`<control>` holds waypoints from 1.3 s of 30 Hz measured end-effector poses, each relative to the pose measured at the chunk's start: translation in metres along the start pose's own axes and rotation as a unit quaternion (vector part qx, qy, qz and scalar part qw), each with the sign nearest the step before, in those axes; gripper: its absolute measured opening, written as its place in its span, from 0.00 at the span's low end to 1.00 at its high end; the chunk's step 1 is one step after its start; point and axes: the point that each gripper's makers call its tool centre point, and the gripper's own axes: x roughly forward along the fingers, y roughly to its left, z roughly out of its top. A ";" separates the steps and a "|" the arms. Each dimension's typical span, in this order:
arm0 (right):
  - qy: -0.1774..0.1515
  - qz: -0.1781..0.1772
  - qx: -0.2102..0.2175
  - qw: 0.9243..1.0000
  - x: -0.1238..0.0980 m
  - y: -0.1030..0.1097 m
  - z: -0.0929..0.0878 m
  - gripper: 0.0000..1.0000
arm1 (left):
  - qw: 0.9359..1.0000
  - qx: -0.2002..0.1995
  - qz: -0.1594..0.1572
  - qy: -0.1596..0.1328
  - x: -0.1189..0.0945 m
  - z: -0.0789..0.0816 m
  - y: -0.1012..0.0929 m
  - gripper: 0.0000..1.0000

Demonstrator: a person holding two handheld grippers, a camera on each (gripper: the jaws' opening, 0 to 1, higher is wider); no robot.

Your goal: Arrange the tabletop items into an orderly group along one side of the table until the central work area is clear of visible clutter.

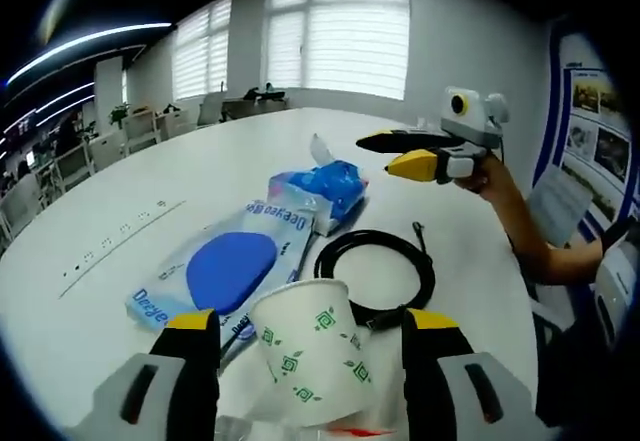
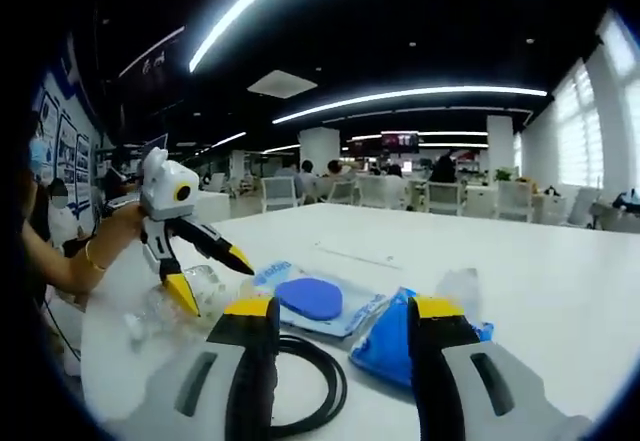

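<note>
- The left gripper (image 1: 310, 346) has its jaws spread wide on either side of a paper cup (image 1: 305, 361), sitting at 6 o'clock in the left gripper view. The cup is tilted between them, and I can't tell whether the pads actually touch it, so I'd call it released, not clamped.
- The right gripper (image 1: 400, 153) hangs in the air at 2 o'clock in that same view, jaws parted and holding nothing.
- In the right gripper view its own jaws frame a blue crumpled bag (image 2: 390, 346) at 5 o'clock, and the left gripper shows at 9 o'clock over what looks like clear plastic.
- The clutter is bunched together on the white table (image 1: 150, 211): a flat wipes pack (image 1: 225, 261) with a blue oval at 8 o'clock, the blue bag just past it, and a coiled black cable (image 1: 385, 266) touching the cup's far side.
- Nothing looks lined up along an edge yet, so I'd say this is early on.
- Risk one: a paper cup crushes easily, so squeezing hard with it tilted could crush it or pop it out sideways.
- Risk two: the cable lies right against the cup, so lifting or sliding it could snag the loop and drag it across the middle.
- Risk three: the bag is soft and may slip from the pinch.
</note>
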 end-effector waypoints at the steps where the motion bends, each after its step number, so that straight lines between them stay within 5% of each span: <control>1: -0.002 0.002 0.000 1.000 -0.005 0.004 -0.002 0.50 | 1.000 -0.003 -0.001 0.006 0.002 -0.003 -0.002 0.68; 26: -0.007 0.019 -0.024 1.000 -0.079 0.044 -0.033 0.54 | 1.000 -0.011 -0.008 0.028 0.013 -0.003 -0.010 0.63; 39: -0.015 0.020 0.002 1.000 -0.102 0.057 -0.049 0.53 | 0.999 -0.013 -0.019 0.047 0.021 -0.009 -0.012 0.61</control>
